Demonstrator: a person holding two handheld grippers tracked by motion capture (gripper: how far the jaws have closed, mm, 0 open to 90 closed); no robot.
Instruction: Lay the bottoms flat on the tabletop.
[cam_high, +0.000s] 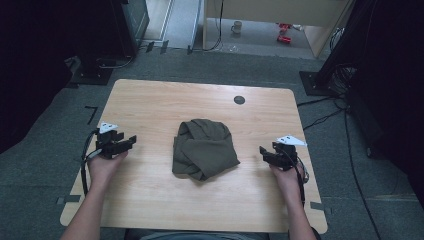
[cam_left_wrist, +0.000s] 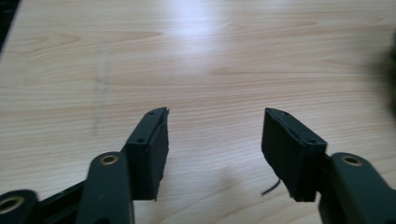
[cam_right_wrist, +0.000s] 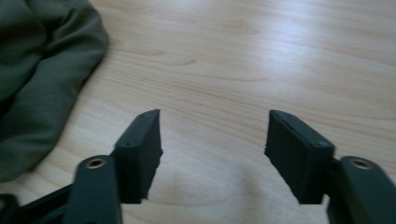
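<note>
An olive-green cloth (cam_high: 203, 148) lies crumpled in a heap at the middle of the wooden table (cam_high: 150, 105). My left gripper (cam_high: 131, 140) rests near the table's left edge, well apart from the cloth, its jaws open over bare wood (cam_left_wrist: 215, 135). My right gripper (cam_high: 263, 153) sits near the right edge, a short gap from the cloth's right side. Its jaws also stand open (cam_right_wrist: 215, 140) with nothing between them. The cloth's edge (cam_right_wrist: 42, 79) fills the upper left of the right gripper view.
A small black round disc (cam_high: 239, 99) sits in the table's far side. Cables (cam_high: 330, 117) trail across the grey carpet to the right. A dark stand base (cam_high: 95, 75) is beyond the far left corner. A mug (cam_high: 236, 27) stands on the floor farther back.
</note>
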